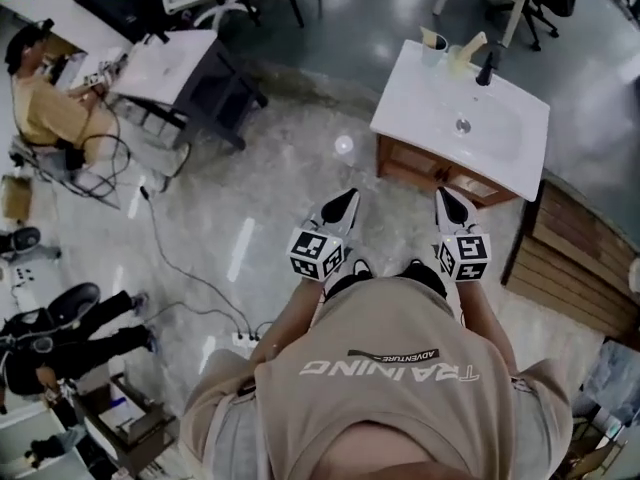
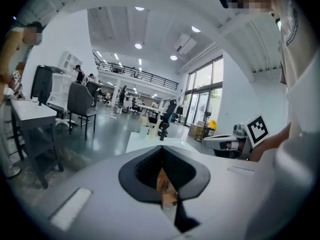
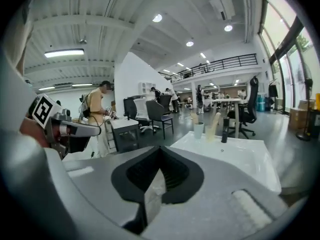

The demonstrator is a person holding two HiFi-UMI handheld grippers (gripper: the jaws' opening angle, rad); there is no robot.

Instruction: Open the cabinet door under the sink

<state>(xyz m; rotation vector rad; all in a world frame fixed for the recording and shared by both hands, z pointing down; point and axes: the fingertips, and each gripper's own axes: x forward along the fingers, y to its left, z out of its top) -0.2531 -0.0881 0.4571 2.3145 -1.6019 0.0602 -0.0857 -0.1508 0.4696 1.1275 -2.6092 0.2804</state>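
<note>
The cabinet door (image 1: 428, 171) sits in the wooden front under the white sink top (image 1: 425, 88), at the right and far side of the floor from the person. From the head view that front shows only as a narrow strip of brown wood, overhung by the top. Its long axis runs left to right, with the right end slanting a little nearer.

Both grippers are held close to the person's body and point toward the vanity. The front lies ahead of them, lower, and slightly to the right. The right gripper (image 1: 450, 204) is the nearer one, its tip aimed almost straight at the wood and not touching it. The left gripper (image 1: 341, 205) is off to the left of the cabinet's left corner. Each gripper has its jaws pressed together at the tips with nothing between them. In the left gripper view a sliver of brown wood shows through the slit below the tips.

I judge that the coming move calls for a reach forward and down, probably with the right gripper.

No handle or knob is visible, and neither the hinge side nor the number of doors can be told. The faucet (image 1: 487, 68) and two cups (image 1: 433, 43) stand at the far edge of the top.
</note>
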